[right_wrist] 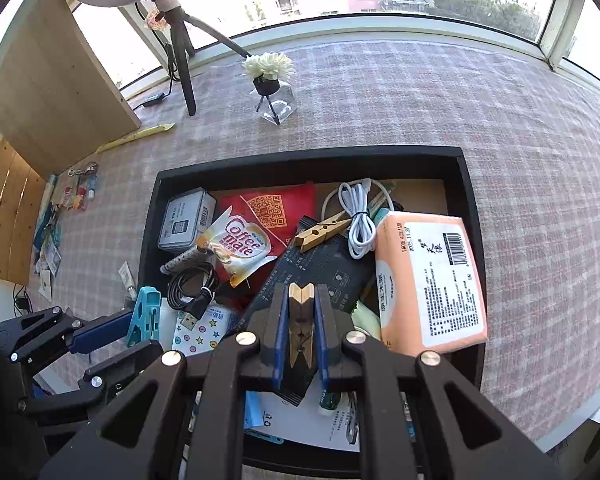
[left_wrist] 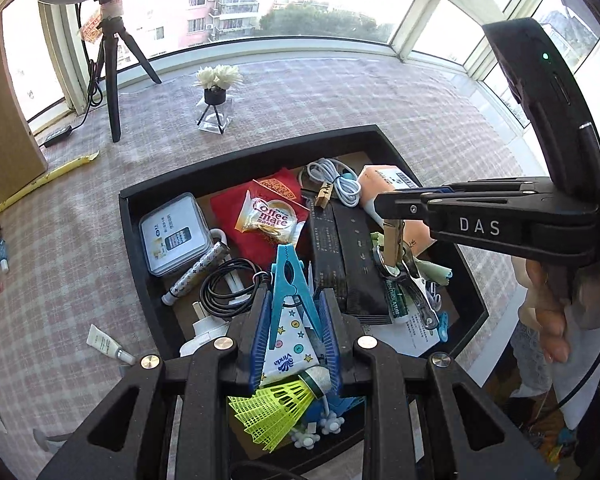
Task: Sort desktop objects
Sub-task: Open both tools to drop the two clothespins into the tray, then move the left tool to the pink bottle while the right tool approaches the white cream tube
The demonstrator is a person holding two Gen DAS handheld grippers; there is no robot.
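A black tray (right_wrist: pixel 470 208) sits on a checked tablecloth (right_wrist: pixel 380 92) and is crowded nearly wall to wall. Open cloth lies beyond its far rim, up to a small flower vase (right_wrist: pixel 274 92) and a tripod (right_wrist: pixel 186 76) near the window. A few small items are scattered on the cloth left of the tray.

The left gripper (left_wrist: pixel 294 322) is clamped on a blue plastic clothespin (left_wrist: pixel 290 280), its pads pressing the peg's two splayed legs, the jaw end pointing away over the tray. The right gripper (right_wrist: pixel 300 330) is closed tight on a wooden clothespin (right_wrist: pixel 301 320), held upright between the blue pads with its notched end showing. Both pegs hang above the tray's near half. In the left wrist view the wooden peg (left_wrist: pixel 392 240) dangles from the right gripper's tip above a black packet (left_wrist: pixel 340 248).

A second wooden peg (right_wrist: pixel 322 234) lies on that packet beside a coiled white cable (right_wrist: pixel 358 220). An orange tissue pack (right_wrist: pixel 428 280) fills the right side; a Coffee mate sachet (right_wrist: pixel 240 244) overlaps a red packet (right_wrist: pixel 276 208).

The tray's near rim is cut off behind the gripper bodies. A yellow shuttlecock (left_wrist: pixel 276 404) shows partly beneath the left one. Print on the papers under the right gripper is too small to read.
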